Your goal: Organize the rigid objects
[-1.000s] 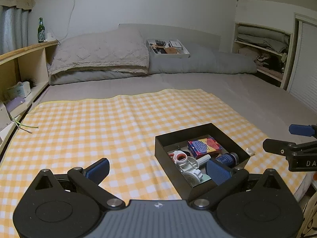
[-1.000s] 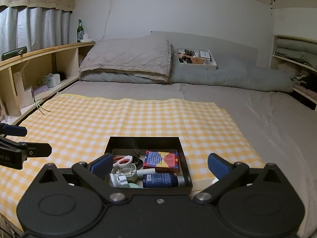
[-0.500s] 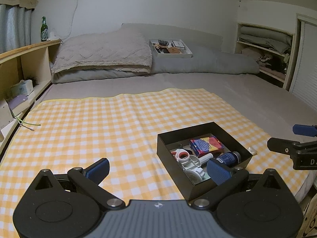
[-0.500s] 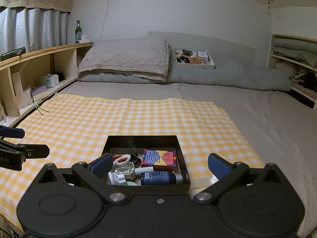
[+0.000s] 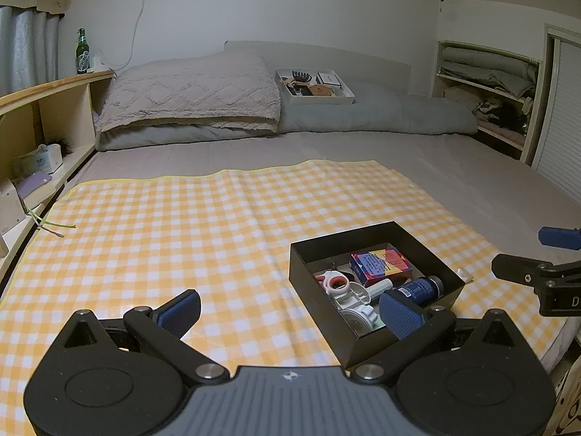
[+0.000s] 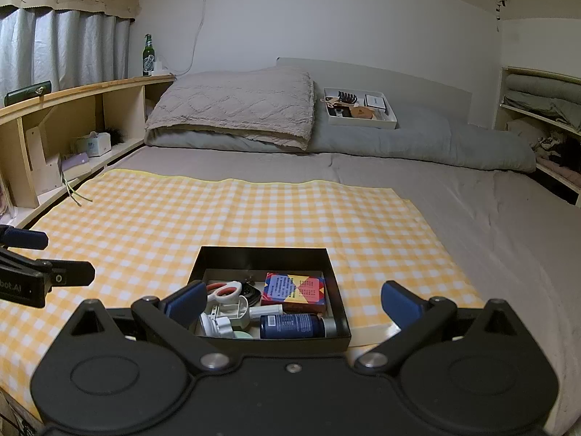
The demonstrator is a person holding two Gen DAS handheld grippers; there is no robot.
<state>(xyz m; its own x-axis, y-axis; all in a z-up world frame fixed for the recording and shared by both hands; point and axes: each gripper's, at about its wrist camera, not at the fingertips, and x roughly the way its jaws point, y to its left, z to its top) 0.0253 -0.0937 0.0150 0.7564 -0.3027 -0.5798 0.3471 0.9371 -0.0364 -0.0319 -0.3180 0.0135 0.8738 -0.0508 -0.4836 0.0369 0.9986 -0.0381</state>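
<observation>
Bedroom setting: grey bed (image 6: pixel 472 196) with a yellow checked cloth (image 5: pixel 181 225) spread over its near half.
Left gripper (image 5: pixel 288 307): jaws wide apart, nothing between them; blue pads (image 5: pixel 179 309) hang over bare cloth on one side and over the near corner of the box on the other.
Right gripper (image 6: pixel 294 303): jaws wide apart, empty; held low, aimed straight over the box's near wall.
Black box (image 6: pixel 261 254): open-topped, sits on the cloth near the bed's front edge; touching neither gripper as far as can be told.
Box contents: red-handled scissors (image 6: pixel 227 290), patterned card box (image 6: pixel 294 289), dark blue bottle (image 6: pixel 294 326) lying on its side, white plastic part (image 6: pixel 225 314); all packed close, touching or overlapping.
Left view only: small white scrap (image 5: pixel 464 274) on the cloth just beside the box's right wall; the right gripper enters at the frame's right edge, level with the box.
Right view only: curtains (image 6: pixel 61 51) above the wooden shelf (image 6: pixel 87 91); dark flat case (image 6: pixel 27 91) on the shelf top; the left gripper enters at the frame's left edge over the cloth.
Both views: green bottle (image 6: pixel 147 56) upright on the shelf; folded blanket (image 5: pixel 192 98) over pillows; white tray (image 5: pixel 314 87) of small items tilted on the grey bolster (image 5: pixel 381 116).
Pose: both grippers side by side, well apart, pointing toward the headboard.
</observation>
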